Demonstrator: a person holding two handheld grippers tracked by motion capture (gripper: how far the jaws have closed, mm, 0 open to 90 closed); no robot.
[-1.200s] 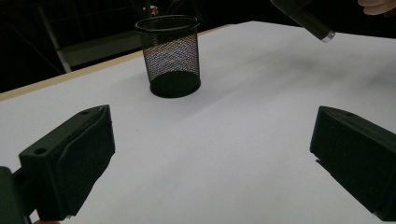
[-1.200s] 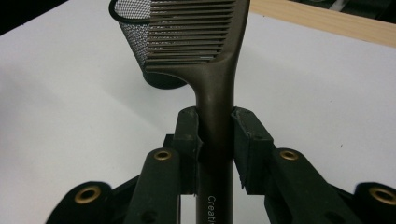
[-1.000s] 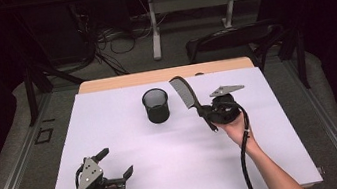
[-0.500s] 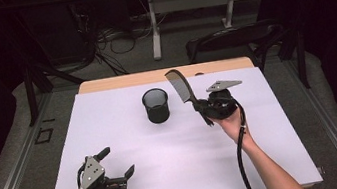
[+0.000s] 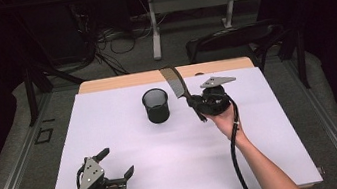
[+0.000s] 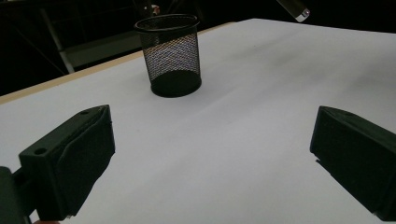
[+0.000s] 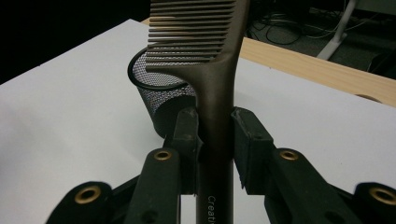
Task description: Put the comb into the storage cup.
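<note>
Since a second ago our right tongs (image 5: 197, 106), clamping the comb (image 5: 175, 81), edged toward the cup (image 5: 156, 105); close up, lettering marks its handle. Left tongs (image 5: 116, 162) gape empty on the tabletop (image 5: 263, 131).

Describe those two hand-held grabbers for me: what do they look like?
Both the left gripper and the right gripper are black, each with two blocky jaws on hinged links with brass-coloured rivets. A grey three-cornered plate tops each, and a black cable trails back. The forearms are bare.
</note>
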